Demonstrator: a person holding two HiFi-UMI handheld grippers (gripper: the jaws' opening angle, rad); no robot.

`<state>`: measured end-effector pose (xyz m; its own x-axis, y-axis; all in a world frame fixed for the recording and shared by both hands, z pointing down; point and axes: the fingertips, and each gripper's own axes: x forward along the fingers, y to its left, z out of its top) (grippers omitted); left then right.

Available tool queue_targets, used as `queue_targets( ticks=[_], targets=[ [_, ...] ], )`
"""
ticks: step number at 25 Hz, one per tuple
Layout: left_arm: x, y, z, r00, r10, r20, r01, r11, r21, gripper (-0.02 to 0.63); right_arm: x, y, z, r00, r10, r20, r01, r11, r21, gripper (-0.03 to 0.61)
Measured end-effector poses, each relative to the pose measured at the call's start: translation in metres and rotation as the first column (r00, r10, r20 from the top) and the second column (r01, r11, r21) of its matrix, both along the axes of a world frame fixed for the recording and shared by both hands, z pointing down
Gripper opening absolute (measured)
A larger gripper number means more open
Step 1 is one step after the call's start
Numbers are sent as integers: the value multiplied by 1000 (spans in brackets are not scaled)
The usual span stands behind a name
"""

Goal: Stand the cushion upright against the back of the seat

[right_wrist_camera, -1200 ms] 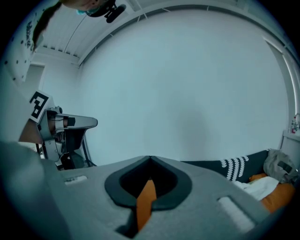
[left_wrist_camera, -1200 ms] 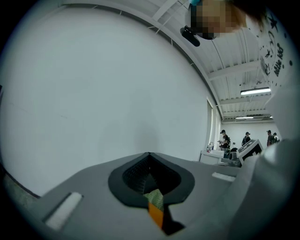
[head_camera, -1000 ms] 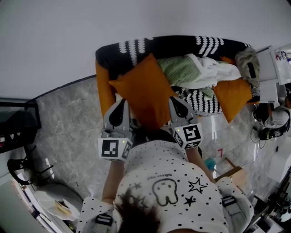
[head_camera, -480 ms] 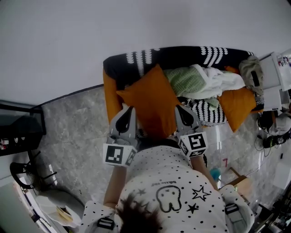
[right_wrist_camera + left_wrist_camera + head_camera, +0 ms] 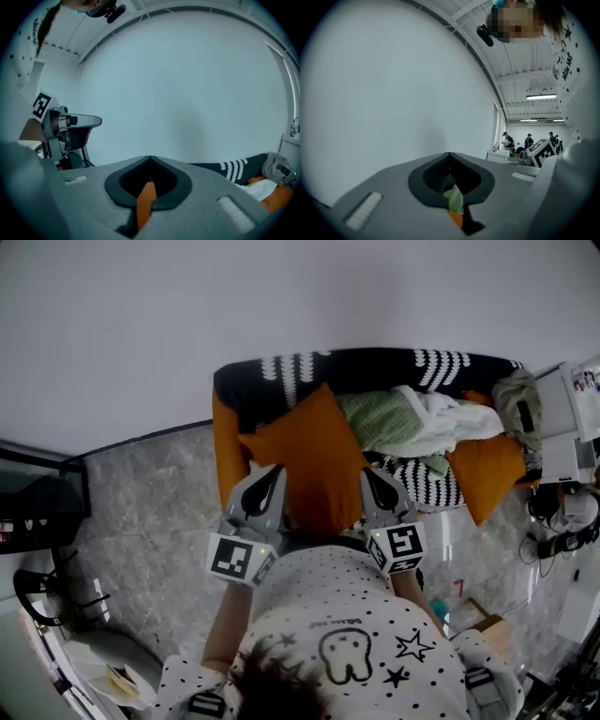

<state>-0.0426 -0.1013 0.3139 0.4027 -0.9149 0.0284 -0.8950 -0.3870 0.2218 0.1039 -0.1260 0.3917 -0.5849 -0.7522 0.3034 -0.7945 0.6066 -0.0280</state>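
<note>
Orange cushion [image 5: 314, 460] hangs diamond-wise just short of the sofa backrest [image 5: 375, 364], top corner aimed at it. Fingers of the left gripper [image 5: 273, 472] and right gripper [image 5: 368, 474] are clamped on its two near edges, about equally far from the backrest, so I'd guess it goes straight in.

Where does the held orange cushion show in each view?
Head view: orange cushion at frame centre.
Left gripper view: a thin orange sliver of it, pinched between the fingers, bottom centre.
Right gripper view: an orange strip of it between the fingers, bottom centre.
Shared landmark: white wall.
</note>
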Motion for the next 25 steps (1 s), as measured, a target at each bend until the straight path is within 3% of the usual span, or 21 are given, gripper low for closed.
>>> queue_targets(
  ticks=[9, 23, 25],
  targets=[
    [-2, -14, 7, 999, -32, 20, 32, 999, -22, -2, 10, -7, 3, 1000, 18, -4, -18, 1000, -17, -3],
    [-25, -53, 64, 998, -38, 45, 42, 995, -95, -2, 20, -11, 20, 996, 83, -23, -85, 994, -63, -3],
    [-21, -61, 71, 999, -21, 43, 25, 994, -110, 29, 24, -12, 24, 995, 91, -31, -93, 993, -79, -3]
  ],
)
